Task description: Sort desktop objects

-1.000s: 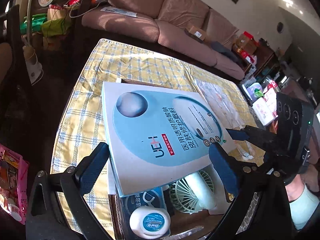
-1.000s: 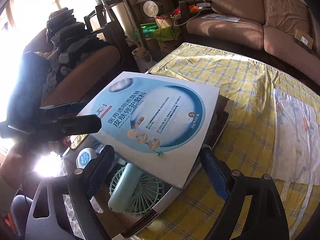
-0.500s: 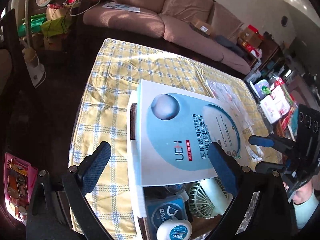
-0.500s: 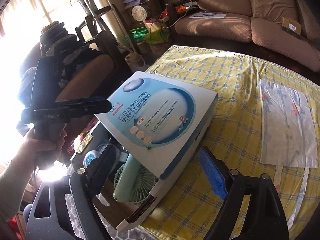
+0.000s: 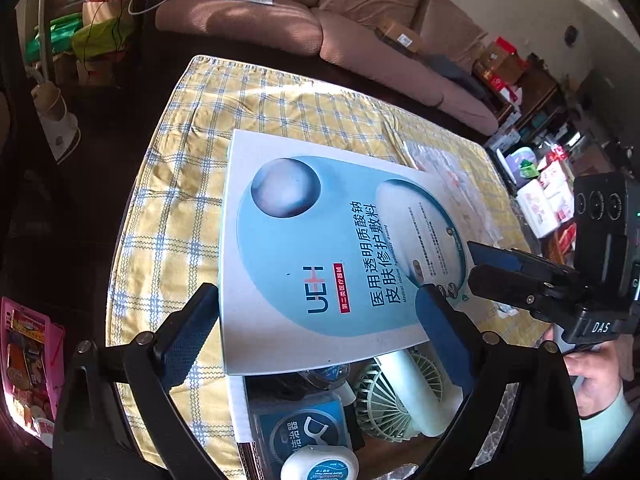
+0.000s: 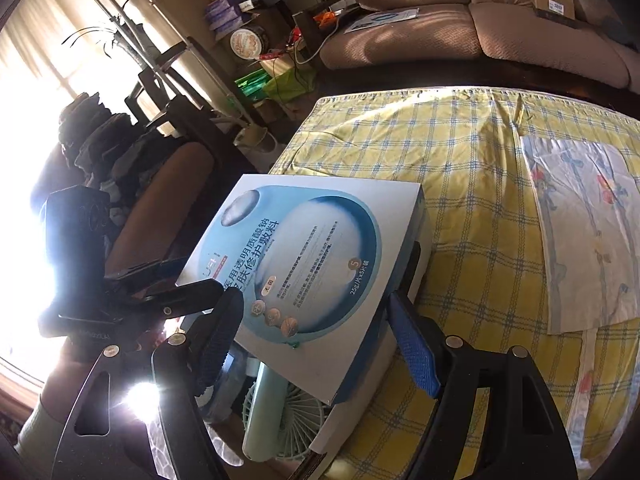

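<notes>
On the checked-cloth surface (image 5: 192, 184), mask box (image 5: 320, 256) lies atop an open tray (image 6: 360, 412) holding a fan (image 6: 280, 412). Right hand-held gripper (image 6: 316, 340) closing, box corner between jaws, pads not pressing. Left hand-held gripper (image 5: 312, 336) open.

A flat blue-and-white box (image 5: 320, 252) lay tilted across the open tray (image 6: 360, 412), covering most of its mouth. Only the near end stayed reachable, where a pale green fan (image 5: 400, 396) and a floss container (image 5: 320, 468) filled the gap. Beyond the box, the yellow checked cloth (image 6: 460, 160) on the desk lay bare up to a flat printed bag (image 6: 584, 232).
</notes>
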`<state>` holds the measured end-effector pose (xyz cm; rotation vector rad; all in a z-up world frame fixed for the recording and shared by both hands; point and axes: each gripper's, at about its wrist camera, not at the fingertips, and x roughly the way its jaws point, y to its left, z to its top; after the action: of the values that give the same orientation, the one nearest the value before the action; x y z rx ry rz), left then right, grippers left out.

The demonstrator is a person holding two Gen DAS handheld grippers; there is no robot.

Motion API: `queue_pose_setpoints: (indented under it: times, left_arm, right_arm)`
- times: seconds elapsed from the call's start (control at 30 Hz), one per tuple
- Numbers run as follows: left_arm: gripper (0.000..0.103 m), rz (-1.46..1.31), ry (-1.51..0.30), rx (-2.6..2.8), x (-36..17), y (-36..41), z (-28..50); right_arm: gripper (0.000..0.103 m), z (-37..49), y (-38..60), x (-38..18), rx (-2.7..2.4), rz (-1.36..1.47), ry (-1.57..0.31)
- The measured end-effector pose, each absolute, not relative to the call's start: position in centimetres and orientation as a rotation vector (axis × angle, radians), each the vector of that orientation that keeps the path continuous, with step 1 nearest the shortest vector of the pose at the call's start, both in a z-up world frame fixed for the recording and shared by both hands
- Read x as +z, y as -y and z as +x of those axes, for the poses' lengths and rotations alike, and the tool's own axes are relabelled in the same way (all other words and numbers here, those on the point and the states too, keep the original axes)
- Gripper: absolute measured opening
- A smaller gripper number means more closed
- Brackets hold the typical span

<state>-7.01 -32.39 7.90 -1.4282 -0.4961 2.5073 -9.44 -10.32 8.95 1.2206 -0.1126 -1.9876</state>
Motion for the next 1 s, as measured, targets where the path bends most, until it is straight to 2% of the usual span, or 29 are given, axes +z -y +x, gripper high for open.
queue_pose_setpoints:
  times: [0.2,0.4,0.53,0.7,0.9,1.0]
  left_arm:
    - [0.097,-1.430,0.497,2.504,8.1,32.4,-6.2]
    - [0.095,-1.469,0.494,2.538,8.7,33.0,-4.8]
    - [0.095,-1.433,0.422,2.579,10.5,32.1,-2.8]
    - [0.096,-1.331,0.223,2.546,13.4,25.5,-1.0]
    - [0.096,-1.288,0.203,2.428,14.7,15.6,-2.0]
    - [0.096,-1.309,0.215,2.371,13.5,11.5,-2.5]
  right_arm:
    - [0.077,-9.5,9.9,8.6,-1.999,1.243,0.090]
    - [0.077,-9.3,3.8,10.5,-2.066,1.200,0.143]
    - [0.082,-9.1,-3.3,11.6,-2.248,1.176,-0.018]
    - [0.082,-9.7,-12.4,9.6,-2.419,1.256,-0.071]
    - [0.082,-9.9,-16.8,5.5,-2.470,1.350,0.026]
    - [0.078,-9.8,-16.6,3.8,-2.444,1.373,0.067]
